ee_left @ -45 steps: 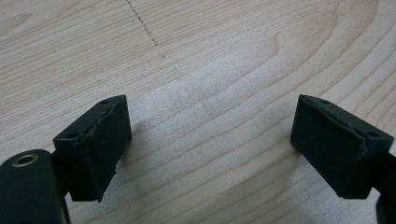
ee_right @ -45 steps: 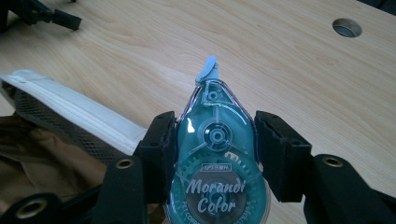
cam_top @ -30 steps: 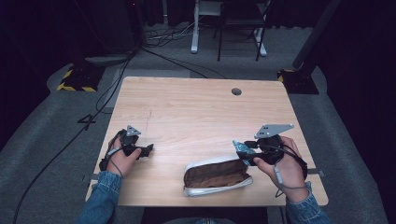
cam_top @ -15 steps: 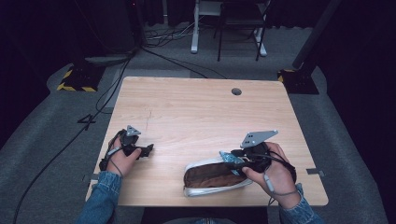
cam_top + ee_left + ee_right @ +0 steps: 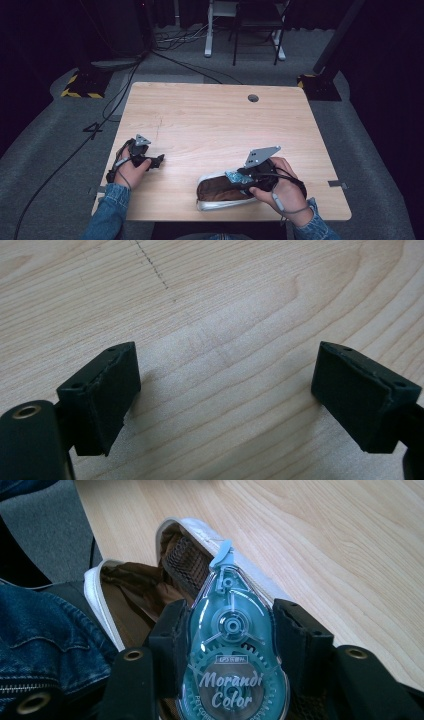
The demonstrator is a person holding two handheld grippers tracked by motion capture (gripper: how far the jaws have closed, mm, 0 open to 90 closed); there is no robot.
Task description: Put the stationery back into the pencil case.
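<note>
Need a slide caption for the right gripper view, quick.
Right hand-held gripper shut on a teal correction tape, nose over the open pouch on the table.

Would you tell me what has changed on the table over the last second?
The right gripper, clamped on the teal correction tape, moved left and toward the person, over the open pouch. The left gripper stayed open and in place; the pouch did not shift.

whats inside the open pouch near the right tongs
The pouch stands open, showing crumpled brown lining and a mesh pocket. The right tongs hold a teal correction tape over its mouth, covering part of the inside; the bottom is too dark to tell what it contains.
</note>
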